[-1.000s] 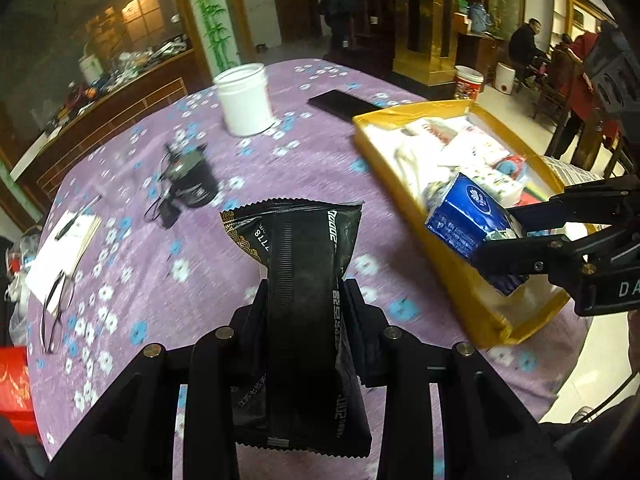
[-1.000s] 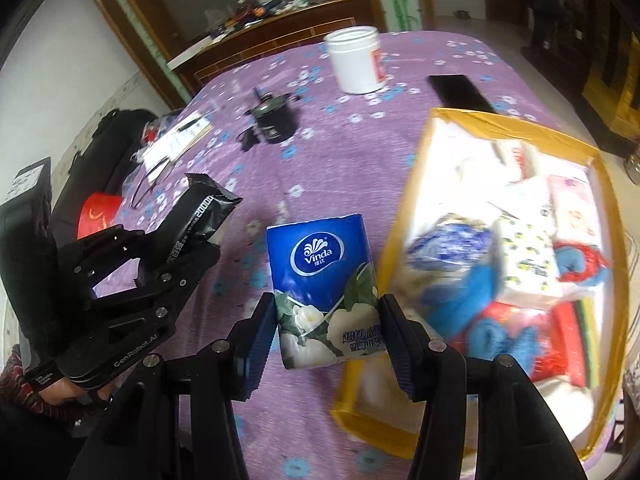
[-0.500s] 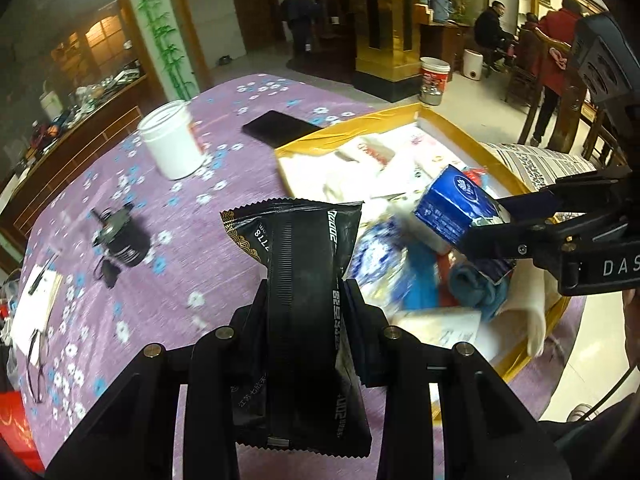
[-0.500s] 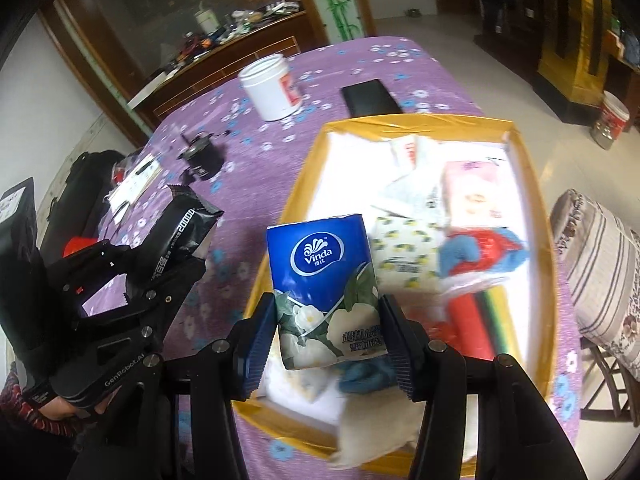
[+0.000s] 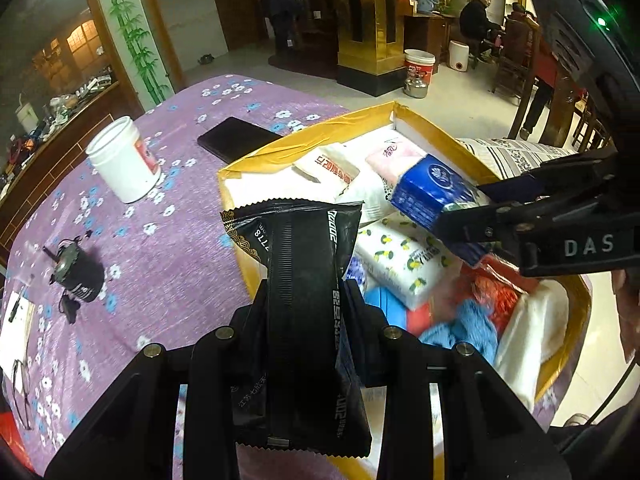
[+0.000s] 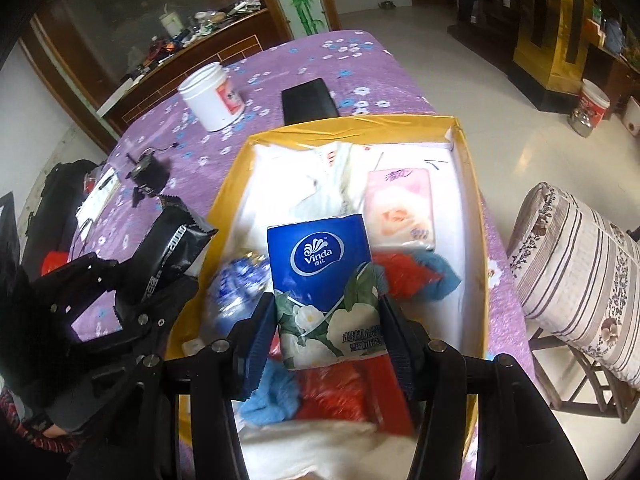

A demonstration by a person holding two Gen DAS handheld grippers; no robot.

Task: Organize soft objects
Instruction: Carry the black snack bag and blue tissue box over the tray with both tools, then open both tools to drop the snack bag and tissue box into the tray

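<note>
A black packet is clamped in the left gripper at the box edge; a tissue pack is clamped in the right gripper above the box. Placing is in hand; lowering and release are called for.

A black foil packet with a serrated top edge stands upright, held above the yellow box's left rim. A blue Vinda tissue pack is held upright over the box's middle, above a pink tissue pack, a lemon-print pack and blue cloth.
</note>
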